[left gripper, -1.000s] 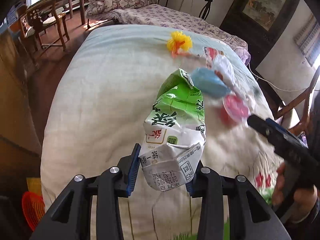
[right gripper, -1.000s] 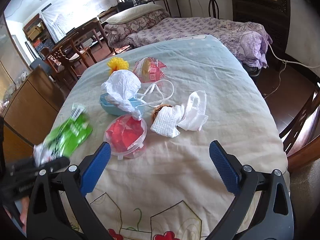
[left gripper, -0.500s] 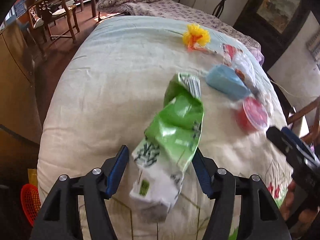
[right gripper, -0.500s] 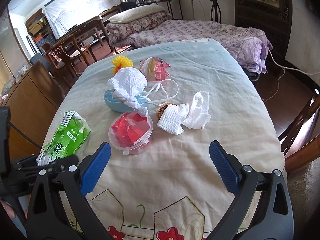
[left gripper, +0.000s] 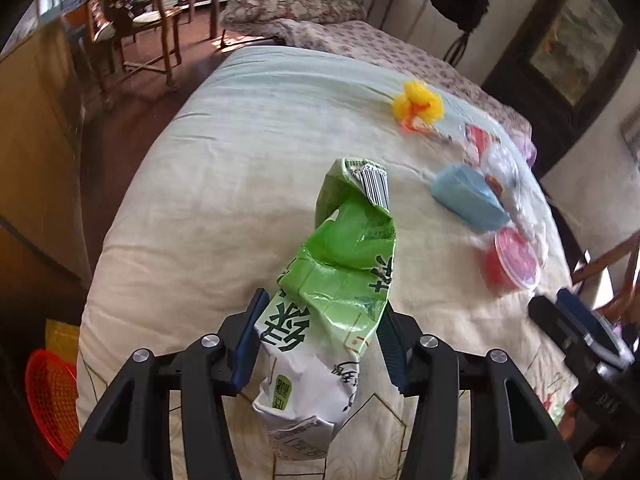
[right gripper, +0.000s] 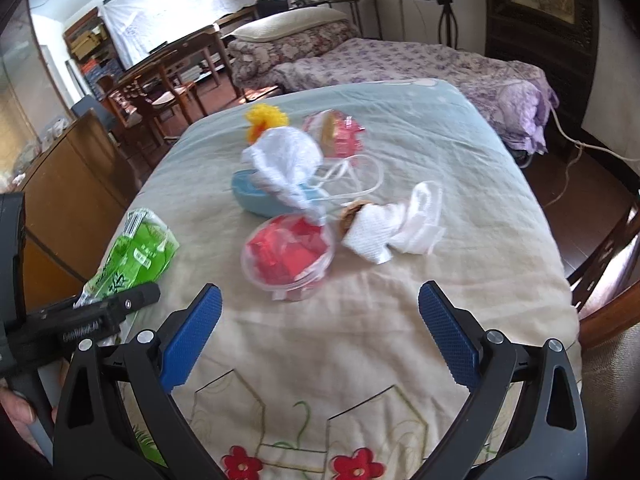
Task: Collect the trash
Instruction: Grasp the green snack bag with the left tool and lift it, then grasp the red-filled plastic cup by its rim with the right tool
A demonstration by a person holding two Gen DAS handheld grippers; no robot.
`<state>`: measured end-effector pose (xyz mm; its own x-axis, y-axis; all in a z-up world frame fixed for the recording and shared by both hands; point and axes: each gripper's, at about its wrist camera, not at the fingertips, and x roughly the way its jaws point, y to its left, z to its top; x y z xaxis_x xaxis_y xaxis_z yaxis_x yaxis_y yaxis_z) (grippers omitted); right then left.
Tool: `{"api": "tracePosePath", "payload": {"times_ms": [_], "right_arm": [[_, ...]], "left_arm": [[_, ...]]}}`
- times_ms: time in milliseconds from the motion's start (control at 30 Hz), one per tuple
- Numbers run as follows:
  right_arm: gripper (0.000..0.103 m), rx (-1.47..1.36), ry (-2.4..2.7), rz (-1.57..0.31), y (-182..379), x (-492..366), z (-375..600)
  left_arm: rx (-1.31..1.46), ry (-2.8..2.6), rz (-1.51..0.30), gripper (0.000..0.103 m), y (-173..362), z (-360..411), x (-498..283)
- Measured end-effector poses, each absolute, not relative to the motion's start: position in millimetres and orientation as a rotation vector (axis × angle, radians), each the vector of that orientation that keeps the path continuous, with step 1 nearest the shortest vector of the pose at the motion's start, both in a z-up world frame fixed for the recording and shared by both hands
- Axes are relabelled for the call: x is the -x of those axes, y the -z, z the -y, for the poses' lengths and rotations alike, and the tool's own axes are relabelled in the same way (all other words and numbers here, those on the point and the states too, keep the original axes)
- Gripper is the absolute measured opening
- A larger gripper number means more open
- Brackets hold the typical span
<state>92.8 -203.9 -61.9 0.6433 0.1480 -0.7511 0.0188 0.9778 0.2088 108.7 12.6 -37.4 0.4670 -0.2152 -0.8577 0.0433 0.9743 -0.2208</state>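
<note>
**Desk:** What does the left gripper (left gripper: 322, 340) have?

**Photographer:** A crumpled green carton (left gripper: 336, 292), pale at its near end. The blue pads (left gripper: 250, 340) sit narrowly spaced against both sides of it. The carton's barcoded far end points toward the middle of the table.

**Desk:** Where is the carton on the table?

**Photographer:** At the left edge, close to the near corner, seemingly lying on the pale tablecloth (right gripper: 360, 320). The right wrist camera shows it there too (right gripper: 136, 256), with the left gripper (right gripper: 100, 316) at its near end.

**Desk:** And the right gripper (right gripper: 320, 336)?

**Photographer:** Spread wide with nothing between its pads (right gripper: 192, 340), held over the near edge above embroidered red flowers. The left camera catches it blurred at the table's right edge (left gripper: 576, 328).

**Desk:** What else is on the table?

**Photographer:** A cluster around the middle. A clear tub of red pieces (right gripper: 288, 256) sits nearest the right gripper. Touching its far side is a blue container (right gripper: 256, 196), with a knotted white bag (right gripper: 284, 160) resting on it. Crumpled white tissue (right gripper: 392, 228) lies just right of the tub. Farther back are a yellow pompom (right gripper: 266, 120) and a pink packet (right gripper: 338, 134), side by side.

**Desk:** Anything off the table?

**Photographer:** A red mesh basket (left gripper: 52, 396) on the floor, beyond the near left corner.
</note>
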Motion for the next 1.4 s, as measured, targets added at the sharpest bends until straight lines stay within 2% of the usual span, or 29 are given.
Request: {"api": "tracePosePath", "payload": {"times_ms": [233, 333, 533, 633, 667, 700, 933, 967, 1033, 1167, 1200, 1267, 1400], "right_arm": [[0.095, -0.161, -0.11, -0.939, 78, -104, 187], [0.092, -0.136, -0.094, -0.933, 80, -112, 182], [0.079, -0.056, -0.074, -0.924, 85, -125, 165], [0.062, -0.035, -0.071, -0.917, 84, -125, 163], [0.05, -0.035, -0.073, -0.915, 83, -124, 165], [0.048, -0.053, -0.077, -0.918, 81, -122, 169], [0.047, -0.187, -0.121, -0.925, 69, -93, 185], [0.047, -0.202, -0.131, -0.915, 66, -87, 185], [0.047, -0.229, -0.148, -0.907, 64, -76, 183], [0.047, -0.256, -0.19, -0.914, 65, -54, 174], [0.047, -0.254, -0.197, -0.912, 64, -50, 171], [0.048, -0.262, -0.216, -0.907, 62, -41, 168], [0.048, -0.294, -0.217, -0.895, 60, -32, 171]], "left_arm": [[0.227, 0.179, -1.072, 0.052, 33, -20, -106], [0.216, 0.194, -1.079, 0.052, 34, -18, -107], [0.194, 0.208, -1.08, 0.052, 35, -13, -109], [0.183, 0.201, -1.076, 0.052, 35, -12, -109], [0.182, 0.195, -1.077, 0.052, 35, -12, -109], [0.182, 0.19, -1.077, 0.052, 35, -13, -109], [0.222, 0.157, -1.068, 0.052, 31, -19, -103], [0.236, 0.163, -1.063, 0.051, 28, -22, -99], [0.253, 0.177, -1.056, 0.041, 24, -25, -91], [0.282, 0.206, -1.04, 0.041, 15, -30, -74], [0.277, 0.213, -1.034, 0.04, 13, -30, -70], [0.267, 0.231, -1.036, 0.031, 12, -29, -64], [0.247, 0.247, -1.065, 0.03, 17, -23, -63]]}}
